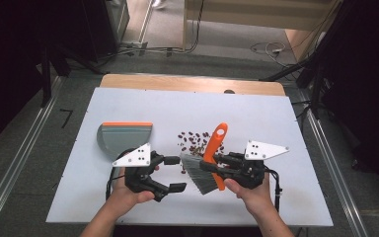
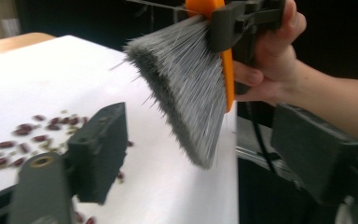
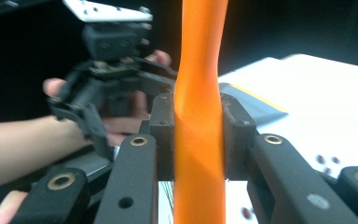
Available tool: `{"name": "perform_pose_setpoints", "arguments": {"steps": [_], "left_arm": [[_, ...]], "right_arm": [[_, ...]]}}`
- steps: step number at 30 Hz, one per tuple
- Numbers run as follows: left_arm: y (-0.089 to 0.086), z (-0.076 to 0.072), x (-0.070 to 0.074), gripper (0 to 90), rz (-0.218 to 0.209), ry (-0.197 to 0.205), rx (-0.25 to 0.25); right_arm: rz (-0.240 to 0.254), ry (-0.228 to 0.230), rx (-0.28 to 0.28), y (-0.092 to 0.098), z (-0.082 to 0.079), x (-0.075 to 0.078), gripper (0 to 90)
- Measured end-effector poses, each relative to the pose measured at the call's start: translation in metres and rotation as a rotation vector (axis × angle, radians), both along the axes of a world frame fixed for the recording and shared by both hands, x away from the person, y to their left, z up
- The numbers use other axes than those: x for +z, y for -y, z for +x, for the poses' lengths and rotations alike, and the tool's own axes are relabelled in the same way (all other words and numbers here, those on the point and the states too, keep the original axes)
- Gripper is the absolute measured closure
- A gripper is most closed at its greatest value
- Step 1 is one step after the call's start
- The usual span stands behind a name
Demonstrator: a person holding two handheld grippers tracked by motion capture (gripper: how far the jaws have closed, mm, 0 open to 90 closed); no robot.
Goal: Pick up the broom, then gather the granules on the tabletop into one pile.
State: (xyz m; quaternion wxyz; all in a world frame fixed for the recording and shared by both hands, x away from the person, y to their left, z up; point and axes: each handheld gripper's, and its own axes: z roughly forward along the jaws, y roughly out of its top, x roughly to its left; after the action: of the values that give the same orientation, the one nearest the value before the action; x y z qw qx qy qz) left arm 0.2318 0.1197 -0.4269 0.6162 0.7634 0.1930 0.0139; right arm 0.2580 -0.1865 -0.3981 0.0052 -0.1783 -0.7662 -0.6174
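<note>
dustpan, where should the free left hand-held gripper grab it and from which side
Probably the dustpan by its narrow grey rounded end, which points toward the person; the orange-edged mouth faces away across the table. It lies flat, so the open left hand-held gripper, just in front of it, could come from the person's side and close on that end, leaving the mouth free toward the beans.

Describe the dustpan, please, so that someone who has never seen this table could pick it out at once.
Start from the white table and look at its left half, beyond the left tongs. The dustpan lies flat there, apart from the scattered red beans in the middle. It is the only grey scoop with an orange strip along its far edge, whereas the brush is held in the right tongs.
</note>
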Motion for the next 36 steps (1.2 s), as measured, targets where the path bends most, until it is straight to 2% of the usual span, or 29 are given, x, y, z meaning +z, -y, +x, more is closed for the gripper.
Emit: {"name": "perform_pose_setpoints", "arguments": {"steps": [6,13,14,15,17,22,31,36], "left_arm": [[-0.022,-0.006,0.0,11.5,0.003,0.013,0.103],[-0.05,-0.015,-0.003,3.9,0.008,0.007,0.189],[-0.05,-0.015,-0.003,3.5,0.008,0.007,0.189],[-0.058,-0.019,-0.007,3.2,0.015,0.013,0.222],[-0.063,-0.021,-0.01,1.4,0.015,0.01,0.238],[-0.074,-0.027,-0.017,0.5,0.027,0.015,0.284],[-0.084,-0.03,-0.022,0.5,0.031,0.014,0.31],[-0.087,-0.03,-0.026,0.7,0.035,0.01,0.323]], "right_arm": [[-0.109,0.037,-0.109,0.002,0.001,-0.001,69.1],[-0.19,0.051,-0.189,0.007,0.01,-0.004,69.2],[-0.196,0.051,-0.199,0.008,0.012,-0.005,69.2],[-0.201,0.048,-0.214,0.011,0.014,-0.005,69.1],[-0.221,0.047,-0.24,0.014,0.019,-0.006,69.2],[-0.234,0.043,-0.284,0.029,0.032,-0.007,69.1],[-0.23,0.029,-0.381,0.053,0.046,-0.005,69.2],[-0.268,0.034,-0.433,0.062,0.057,-0.001,69.2]]}}
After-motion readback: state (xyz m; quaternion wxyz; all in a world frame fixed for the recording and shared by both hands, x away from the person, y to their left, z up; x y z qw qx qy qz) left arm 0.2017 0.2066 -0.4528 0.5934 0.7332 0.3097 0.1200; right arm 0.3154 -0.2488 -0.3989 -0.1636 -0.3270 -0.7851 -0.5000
